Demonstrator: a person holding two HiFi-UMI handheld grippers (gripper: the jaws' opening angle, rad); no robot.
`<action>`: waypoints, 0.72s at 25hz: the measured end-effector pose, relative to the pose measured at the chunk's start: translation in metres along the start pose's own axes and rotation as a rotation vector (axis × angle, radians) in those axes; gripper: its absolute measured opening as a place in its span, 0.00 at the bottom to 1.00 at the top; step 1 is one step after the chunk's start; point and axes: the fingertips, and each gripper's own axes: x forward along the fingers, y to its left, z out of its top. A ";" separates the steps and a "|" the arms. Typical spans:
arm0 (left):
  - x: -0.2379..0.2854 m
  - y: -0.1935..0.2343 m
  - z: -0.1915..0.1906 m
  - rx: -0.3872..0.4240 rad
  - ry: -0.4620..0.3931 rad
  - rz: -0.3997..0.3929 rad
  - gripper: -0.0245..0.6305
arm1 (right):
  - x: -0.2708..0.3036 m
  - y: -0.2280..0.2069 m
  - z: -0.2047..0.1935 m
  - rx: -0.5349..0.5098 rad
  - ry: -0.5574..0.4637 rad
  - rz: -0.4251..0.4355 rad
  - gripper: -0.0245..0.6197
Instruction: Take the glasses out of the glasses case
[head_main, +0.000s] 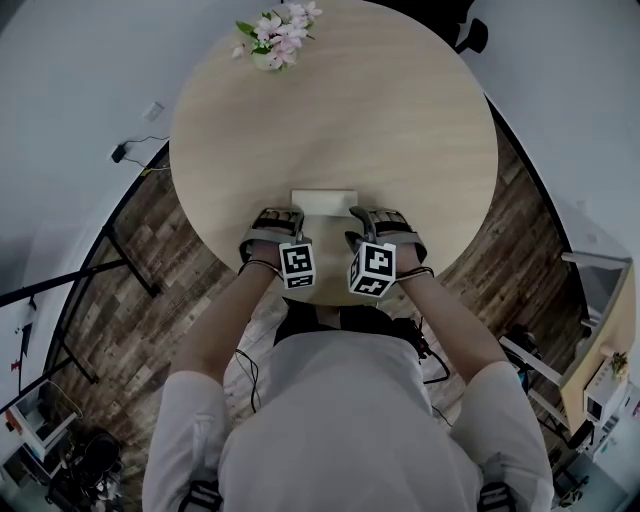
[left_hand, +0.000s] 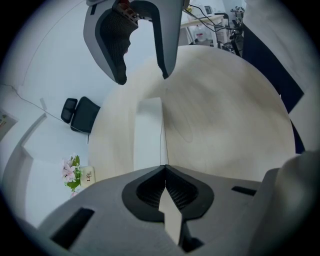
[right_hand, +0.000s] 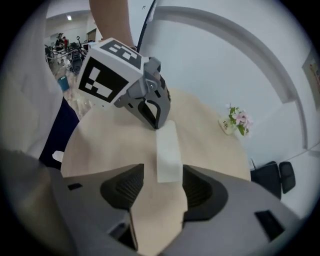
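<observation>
A white, flat glasses case (head_main: 323, 201) lies closed on the near part of the round wooden table (head_main: 400, 110); no glasses show. My left gripper (head_main: 279, 215) hovers at the case's left end with its jaws shut and empty, and in the left gripper view (left_hand: 165, 167) the case (left_hand: 148, 135) stretches away just beyond its tips. My right gripper (head_main: 378, 216) is at the case's right end and stands open. Seen from the right gripper (right_hand: 163, 170), the case (right_hand: 167, 150) lies between and ahead of the jaws, untouched. The left gripper (right_hand: 145, 100) stands at its far end.
A small pot of pink flowers (head_main: 278, 35) stands at the table's far edge. A black office chair (left_hand: 80, 114) sits on the floor beyond the table. The near table edge runs just under both hands.
</observation>
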 end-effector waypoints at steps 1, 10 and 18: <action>-0.001 0.001 0.000 -0.001 0.001 -0.004 0.05 | 0.004 0.000 -0.002 0.004 0.008 0.009 0.37; 0.002 -0.001 0.000 0.005 0.020 -0.002 0.05 | 0.035 -0.008 -0.008 0.011 0.028 0.089 0.44; 0.003 -0.001 -0.001 -0.004 0.021 -0.005 0.05 | 0.062 -0.017 -0.008 -0.034 0.079 0.153 0.45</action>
